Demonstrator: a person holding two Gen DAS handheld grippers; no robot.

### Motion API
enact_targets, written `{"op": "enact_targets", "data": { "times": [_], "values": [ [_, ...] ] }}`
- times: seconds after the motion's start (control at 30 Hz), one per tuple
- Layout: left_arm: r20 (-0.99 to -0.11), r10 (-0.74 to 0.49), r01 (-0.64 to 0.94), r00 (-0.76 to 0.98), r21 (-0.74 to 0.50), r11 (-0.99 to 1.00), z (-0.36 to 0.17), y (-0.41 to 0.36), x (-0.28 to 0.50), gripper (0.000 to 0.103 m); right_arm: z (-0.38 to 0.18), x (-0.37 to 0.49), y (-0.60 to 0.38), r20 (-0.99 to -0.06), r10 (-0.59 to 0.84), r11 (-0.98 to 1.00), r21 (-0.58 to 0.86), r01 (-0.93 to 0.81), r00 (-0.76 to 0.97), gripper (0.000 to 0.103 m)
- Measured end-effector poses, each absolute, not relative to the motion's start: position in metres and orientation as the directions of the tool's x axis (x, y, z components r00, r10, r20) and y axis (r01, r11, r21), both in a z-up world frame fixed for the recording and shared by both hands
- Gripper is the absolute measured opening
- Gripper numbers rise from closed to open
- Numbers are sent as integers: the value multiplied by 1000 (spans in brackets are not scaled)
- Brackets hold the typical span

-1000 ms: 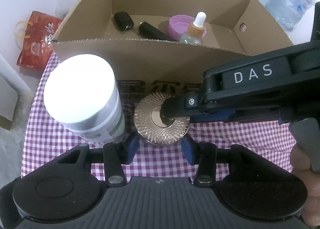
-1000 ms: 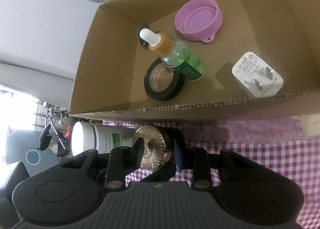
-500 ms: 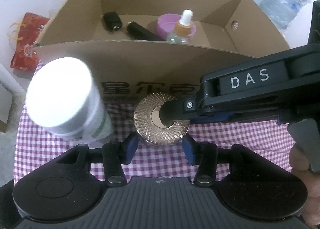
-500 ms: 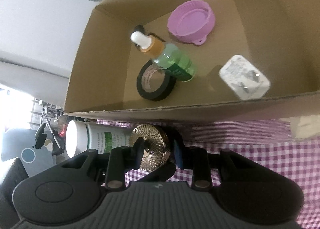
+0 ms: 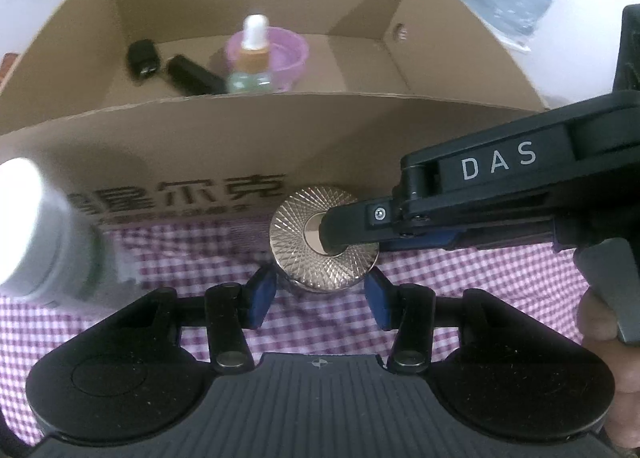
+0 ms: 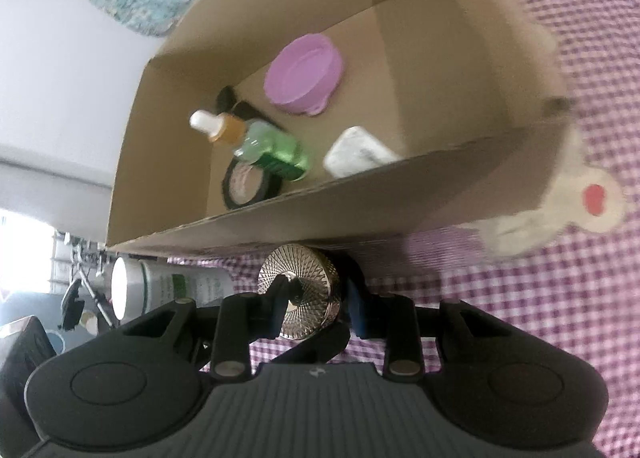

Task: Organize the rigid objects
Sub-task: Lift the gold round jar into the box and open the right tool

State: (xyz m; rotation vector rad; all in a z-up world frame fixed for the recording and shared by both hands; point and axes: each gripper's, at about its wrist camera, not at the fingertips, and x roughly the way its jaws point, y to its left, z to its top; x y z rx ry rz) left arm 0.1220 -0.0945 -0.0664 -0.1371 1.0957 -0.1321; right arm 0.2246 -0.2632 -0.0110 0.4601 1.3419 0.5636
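A round gold jar (image 5: 296, 226) with a ribbed lid hangs just in front of the cardboard box (image 5: 240, 138), over the checked cloth. My left gripper (image 5: 318, 298) is shut on it, one blue pad against each side. My right gripper (image 5: 332, 242) comes in from the right and is shut on the same jar, one finger on the lid's centre. In the right wrist view the jar (image 6: 308, 270) sits pinched between the right gripper (image 6: 316, 310) pads, below the box's front wall (image 6: 360, 198).
Inside the box lie a purple bowl (image 6: 304, 74), a green dropper bottle (image 6: 272, 146), a black tape roll (image 6: 248, 186), a white plug (image 6: 356, 154) and two black items (image 5: 142, 56). A white bottle (image 5: 36, 226) stands left of the jar. A person's hand (image 5: 600, 322) holds the right gripper.
Both grippers have moved rightward along the box front with the jar between them. The white bottle has slid to the left edge of the left wrist view. Both grips are unchanged.
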Motion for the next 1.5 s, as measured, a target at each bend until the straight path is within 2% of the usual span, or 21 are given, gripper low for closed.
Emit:
{"op": "enact_targets", "data": {
  "times": [0.47,0.6,0.9,1.5],
  "values": [
    [-872,-157,85,463,-132,988,-61,-108,119,50,-15,224,-280,-756,638,769,635,-75,144,36],
    [-876,-147,89,459,-119,989,-65,-109,125,53,-16,226,-279,-758,636,771,632,-76,144,43],
    [-878,-132,93,461,-100,991,-72,-113,136,58,-22,228,-275,-747,650,759,648,-70,140,50],
    [-876,-108,106,470,-65,992,-66,-119,126,55,-16,217,-272,-756,638,769,634,-80,146,50]
  ]
}}
